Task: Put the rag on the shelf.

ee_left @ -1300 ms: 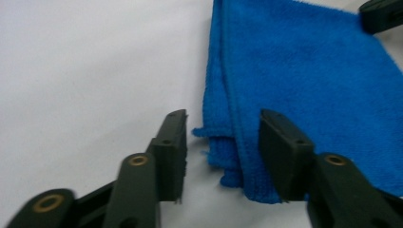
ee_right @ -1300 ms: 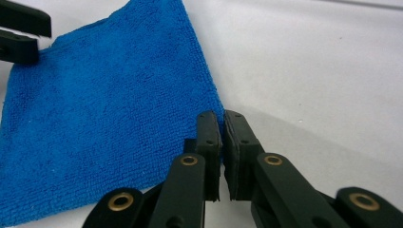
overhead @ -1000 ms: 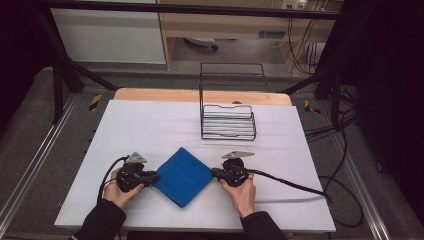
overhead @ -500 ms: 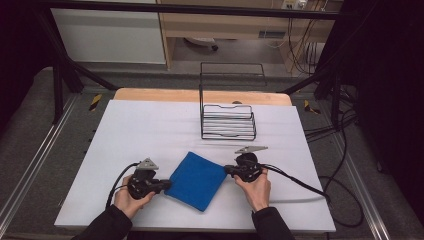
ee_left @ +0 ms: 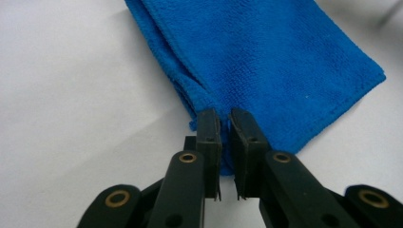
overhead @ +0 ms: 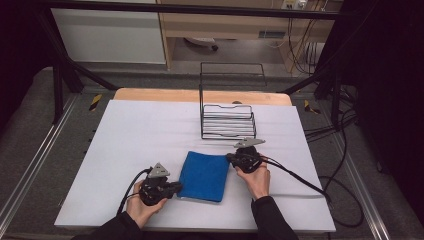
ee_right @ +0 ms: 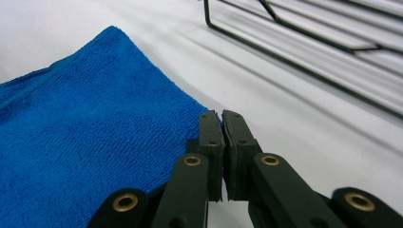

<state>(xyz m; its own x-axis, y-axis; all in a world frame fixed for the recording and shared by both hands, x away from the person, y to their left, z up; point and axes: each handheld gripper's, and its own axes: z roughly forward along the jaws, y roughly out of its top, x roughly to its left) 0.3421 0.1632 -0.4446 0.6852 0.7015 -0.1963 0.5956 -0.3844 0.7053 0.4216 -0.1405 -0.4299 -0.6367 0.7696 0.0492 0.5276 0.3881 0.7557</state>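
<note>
A folded blue cloth [overhead: 205, 175] lies flat on the white table top [overhead: 140, 130], near its front edge. My left gripper [overhead: 177, 189] is at the cloth's near left corner. In the left gripper view the jaws [ee_left: 225, 118] stand a narrow gap apart after just opening a little. The bunched corner of the cloth [ee_left: 266, 61] is still pinched between them. My right gripper [overhead: 230, 159] is at the far right corner. In the right gripper view its jaws [ee_right: 221, 116] are shut on the edge of the cloth [ee_right: 85, 142].
A black wire rack [overhead: 227, 122] stands just beyond the cloth, close to my right gripper, and its wires [ee_right: 309, 42] run across the right gripper view. Cables trail from both grippers over the table. A wooden strip [overhead: 150, 95] edges the far side.
Both grippers moved right, the left nearer the front edge and the right farther back. The cloth between them turned from a diamond to lie nearly square with the table.
</note>
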